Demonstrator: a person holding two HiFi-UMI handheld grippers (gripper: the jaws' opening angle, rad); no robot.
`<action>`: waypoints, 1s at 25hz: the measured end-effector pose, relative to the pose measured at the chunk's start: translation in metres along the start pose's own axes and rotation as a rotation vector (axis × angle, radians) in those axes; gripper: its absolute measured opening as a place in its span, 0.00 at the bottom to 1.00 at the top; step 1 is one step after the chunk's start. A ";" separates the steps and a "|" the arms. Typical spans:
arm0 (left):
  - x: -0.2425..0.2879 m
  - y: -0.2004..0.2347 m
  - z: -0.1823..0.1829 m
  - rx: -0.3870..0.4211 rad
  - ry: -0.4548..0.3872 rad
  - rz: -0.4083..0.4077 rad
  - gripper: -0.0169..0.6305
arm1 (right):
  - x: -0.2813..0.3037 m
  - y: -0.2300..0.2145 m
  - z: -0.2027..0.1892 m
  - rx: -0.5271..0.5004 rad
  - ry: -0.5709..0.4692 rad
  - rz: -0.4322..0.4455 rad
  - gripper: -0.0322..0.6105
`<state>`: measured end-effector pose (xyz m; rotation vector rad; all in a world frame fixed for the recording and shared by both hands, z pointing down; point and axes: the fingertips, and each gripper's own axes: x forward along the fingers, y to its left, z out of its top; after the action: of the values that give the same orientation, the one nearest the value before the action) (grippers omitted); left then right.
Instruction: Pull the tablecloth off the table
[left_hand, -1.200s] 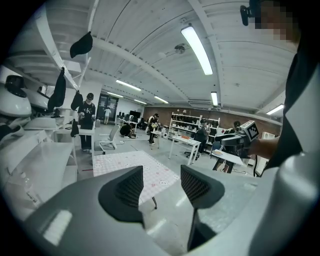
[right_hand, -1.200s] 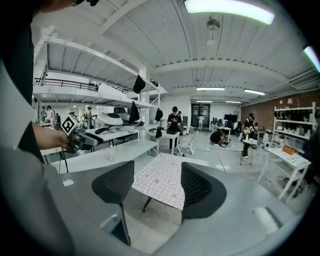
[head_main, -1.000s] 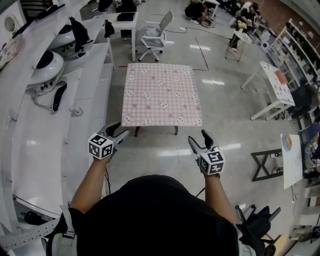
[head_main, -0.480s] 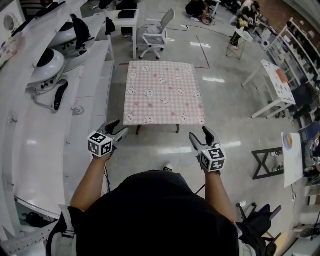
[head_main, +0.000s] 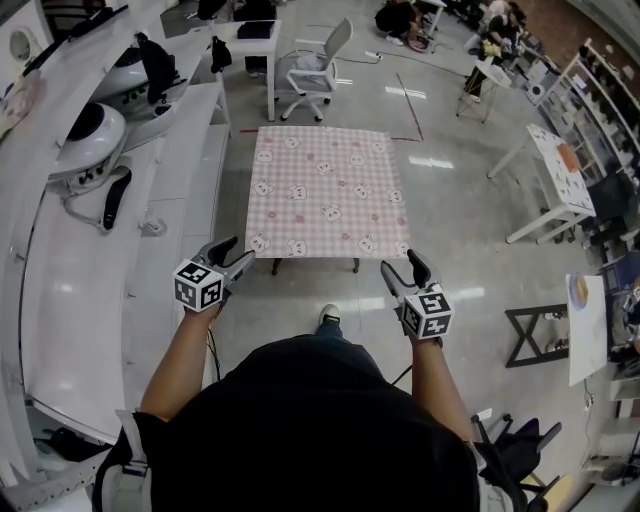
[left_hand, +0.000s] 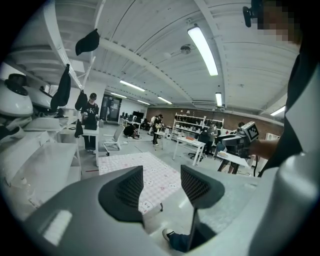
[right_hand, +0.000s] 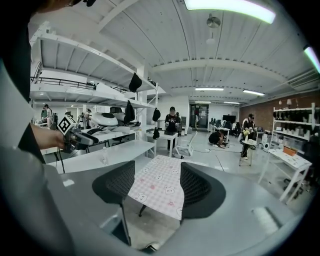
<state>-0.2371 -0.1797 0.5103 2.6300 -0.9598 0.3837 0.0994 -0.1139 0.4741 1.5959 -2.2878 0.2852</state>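
A pink checked tablecloth (head_main: 325, 190) with small animal prints lies flat over a low square table; it also shows in the left gripper view (left_hand: 150, 172) and the right gripper view (right_hand: 159, 184). My left gripper (head_main: 233, 257) hangs open just short of the cloth's near left corner, apart from it. Near the cloth's near right corner my right gripper (head_main: 408, 270) is open too, touching nothing. In both gripper views the jaws stand apart with nothing between them. A shoe (head_main: 328, 317) shows on the floor below the near edge.
A long white bench (head_main: 90, 270) with white helmet-like units (head_main: 88, 140) runs along the left. A white office chair (head_main: 315, 65) and desk stand behind the table. White tables (head_main: 555, 175) and a black stand (head_main: 530, 335) are at the right.
The person has stepped forward: the table sits closer to both grippers, and a shoe has come into view. Both grippers stay open.
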 end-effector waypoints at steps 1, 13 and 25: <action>0.004 0.002 0.002 -0.003 0.000 0.004 0.39 | 0.005 -0.005 0.001 0.001 0.002 0.002 0.54; 0.078 0.026 0.014 -0.003 0.053 0.021 0.39 | 0.068 -0.064 -0.010 0.013 0.063 0.040 0.54; 0.136 0.055 -0.002 -0.046 0.115 0.037 0.39 | 0.119 -0.111 -0.042 0.018 0.165 0.069 0.54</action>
<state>-0.1725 -0.2970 0.5710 2.5221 -0.9693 0.5102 0.1721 -0.2417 0.5558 1.4465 -2.2222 0.4386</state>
